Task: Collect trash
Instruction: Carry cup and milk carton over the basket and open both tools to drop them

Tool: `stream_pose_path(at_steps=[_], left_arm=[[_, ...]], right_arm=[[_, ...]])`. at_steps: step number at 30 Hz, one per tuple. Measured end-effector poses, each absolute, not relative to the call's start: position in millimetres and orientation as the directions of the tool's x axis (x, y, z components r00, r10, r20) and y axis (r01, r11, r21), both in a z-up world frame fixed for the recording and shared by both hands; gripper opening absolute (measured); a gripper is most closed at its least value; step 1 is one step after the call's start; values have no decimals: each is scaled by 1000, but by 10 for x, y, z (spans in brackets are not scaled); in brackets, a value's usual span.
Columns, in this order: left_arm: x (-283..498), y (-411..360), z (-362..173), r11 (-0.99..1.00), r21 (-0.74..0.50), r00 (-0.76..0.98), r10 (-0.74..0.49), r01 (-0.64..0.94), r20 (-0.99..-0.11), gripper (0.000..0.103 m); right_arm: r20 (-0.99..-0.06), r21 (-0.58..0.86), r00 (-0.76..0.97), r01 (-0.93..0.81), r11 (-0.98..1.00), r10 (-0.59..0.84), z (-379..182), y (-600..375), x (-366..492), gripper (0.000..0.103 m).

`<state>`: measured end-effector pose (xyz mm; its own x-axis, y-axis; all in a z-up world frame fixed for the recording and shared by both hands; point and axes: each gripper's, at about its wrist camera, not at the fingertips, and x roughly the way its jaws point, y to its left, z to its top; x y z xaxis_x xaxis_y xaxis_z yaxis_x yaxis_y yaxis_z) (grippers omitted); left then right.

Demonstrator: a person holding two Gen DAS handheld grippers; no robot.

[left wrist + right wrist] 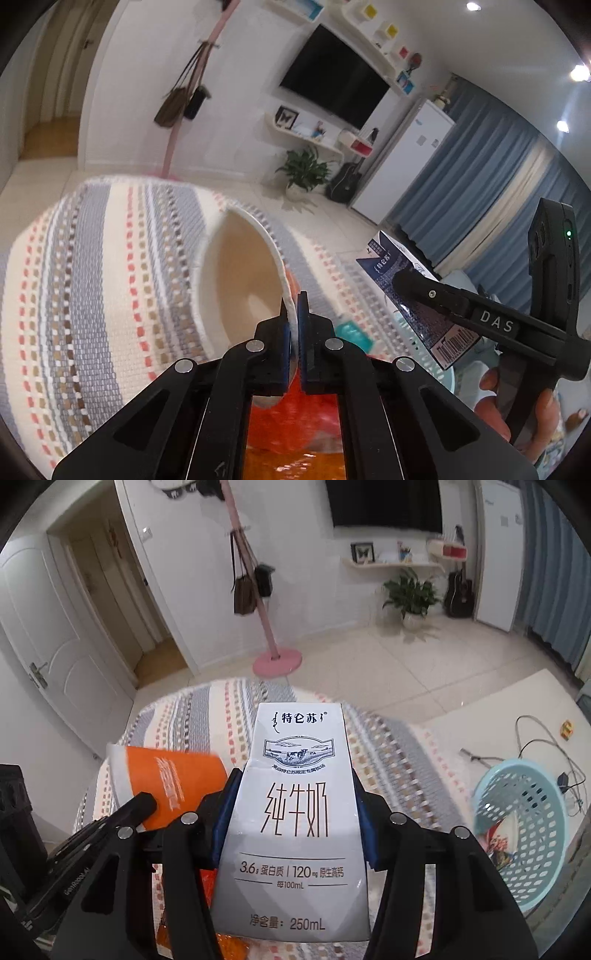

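Two pieces grabbed: left gripper (293,314) is pinched tight on the paper cup (168,786) rim, right gripper (291,812) squeezes the milk carton (295,823) across its narrow sides, long axis pointing away from the jaws. Blue basket (546,853) sits right of the carton, below the striped table (399,760) edge, so the carton hand's nearer, nothing between

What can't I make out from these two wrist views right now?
- Paper cup: left wrist view shows only its inside and pinched rim; the left gripper covers its lower part.
- Milk carton: its bottom is cut off behind the right gripper.
- Blue basket: contents mostly hidden by its wall and the frame edge.
- Table items below both grippers: blurred orange shapes, unidentifiable.
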<state>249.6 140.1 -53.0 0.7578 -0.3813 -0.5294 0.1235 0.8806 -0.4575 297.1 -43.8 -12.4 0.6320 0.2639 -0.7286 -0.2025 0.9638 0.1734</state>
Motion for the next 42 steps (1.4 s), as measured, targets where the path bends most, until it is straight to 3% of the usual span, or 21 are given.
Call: stream_pose_path(at_steps=[12, 22, 32, 42], left_arm=[[2170, 755, -19, 891, -381, 786, -414, 246, -460, 1], [2165, -78, 99, 868, -330, 738, -491, 371, -463, 1], [2482, -1154, -208, 827, -307, 619, -557, 470, -554, 1], [2712, -1890, -887, 799, -340, 471, -577, 497, -667, 1]], right_arm=[[-649, 196, 728, -121, 973, 221, 187, -1259, 2648, 51], [-642, 236, 753, 17, 972, 143, 148, -2237, 2522, 51], [-699, 195, 715, 171, 966, 14, -244, -3058, 2597, 51], [-808, 139, 584, 305, 942, -70, -970, -3637, 2672, 52]])
